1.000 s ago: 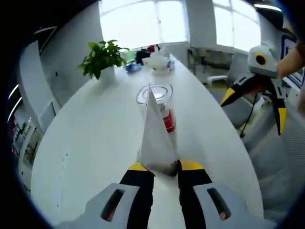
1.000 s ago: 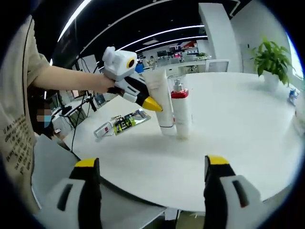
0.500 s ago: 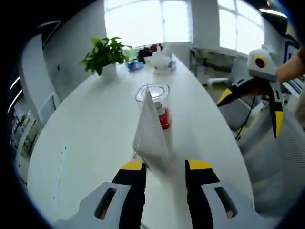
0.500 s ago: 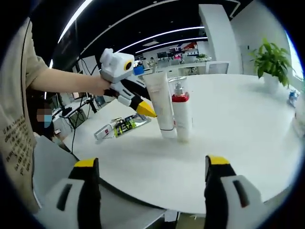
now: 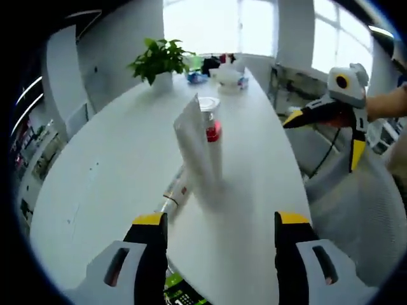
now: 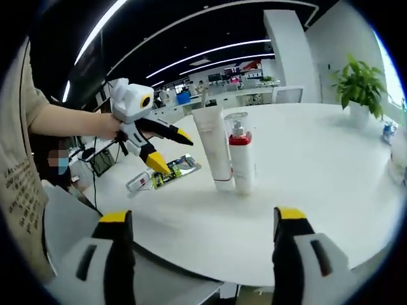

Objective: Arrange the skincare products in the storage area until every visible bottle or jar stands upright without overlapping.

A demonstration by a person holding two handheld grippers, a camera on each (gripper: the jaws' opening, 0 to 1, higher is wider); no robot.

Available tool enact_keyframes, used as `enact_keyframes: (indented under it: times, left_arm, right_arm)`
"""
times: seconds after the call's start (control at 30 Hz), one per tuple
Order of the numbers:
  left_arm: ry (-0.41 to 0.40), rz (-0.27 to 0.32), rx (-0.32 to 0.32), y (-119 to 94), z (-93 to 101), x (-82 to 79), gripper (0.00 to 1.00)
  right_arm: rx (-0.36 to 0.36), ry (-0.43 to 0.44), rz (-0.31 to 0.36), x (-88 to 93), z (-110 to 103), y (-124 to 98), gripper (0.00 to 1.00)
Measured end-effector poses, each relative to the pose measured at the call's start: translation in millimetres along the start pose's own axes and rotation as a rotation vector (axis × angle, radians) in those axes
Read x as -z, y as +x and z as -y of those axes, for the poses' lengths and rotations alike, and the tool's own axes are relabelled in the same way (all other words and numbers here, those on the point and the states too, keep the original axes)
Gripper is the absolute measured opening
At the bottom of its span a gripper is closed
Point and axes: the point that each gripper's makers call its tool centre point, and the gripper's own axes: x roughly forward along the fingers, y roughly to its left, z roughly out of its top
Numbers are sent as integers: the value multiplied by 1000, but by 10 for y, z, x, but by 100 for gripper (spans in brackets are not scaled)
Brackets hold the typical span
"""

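A white tube (image 6: 212,150) stands upright on its cap near the middle of the white surface (image 6: 318,184), and a clear pump bottle with a red collar (image 6: 240,157) stands upright just beside it, the two touching or nearly so. In the left gripper view the same tube (image 5: 193,145) is in front, with the pump bottle (image 5: 212,130) partly behind it. Two more products lie flat on the surface nearer the person: a small clear bottle with a red label (image 6: 138,182) and a green-and-black tube (image 6: 173,170), side by side and close together. In the left gripper view the small bottle (image 5: 174,192) lies between the standing tube and the left jaw, and the green-and-black tube (image 5: 178,295) peeks out at the bottom edge.

The left hand-held gripper (image 6: 167,150) hangs above the two lying items with its yellow-tipped jaws spread wide and nothing between them. The right hand-held gripper (image 6: 200,222) is back at the surface's near edge, jaws wide apart and empty; it shows also in the left gripper view (image 5: 324,129), off the surface's side.

A potted plant (image 6: 362,84) stands at the far end.
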Motion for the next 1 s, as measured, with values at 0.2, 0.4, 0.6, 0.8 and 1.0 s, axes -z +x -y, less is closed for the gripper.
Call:
enact_keyframes:
  times: [0.2,0.4,0.6,0.8,1.0]
  left_arm:
    - [-103,38,-54,-252,52,99,83]
    - [-192,81,-124,-547,98,261,89]
    - [-304,122,-204,-805,187,493,93]
    - [-416,177,-268,-1021,252,678,97]
    - [-498,227,-333,-1214,337,813,97]
  right_arm:
    - [-14,-7,3,-8,-40,-13,91]
    - [-27,-24,-5,-15,-63,-26,91]
    - [-50,-39,-11,-35,-90,-6,90]
    - [-66,-52,-18,-46,-89,31,90]
    - [-67,-60,-22,-67,-69,53,90]
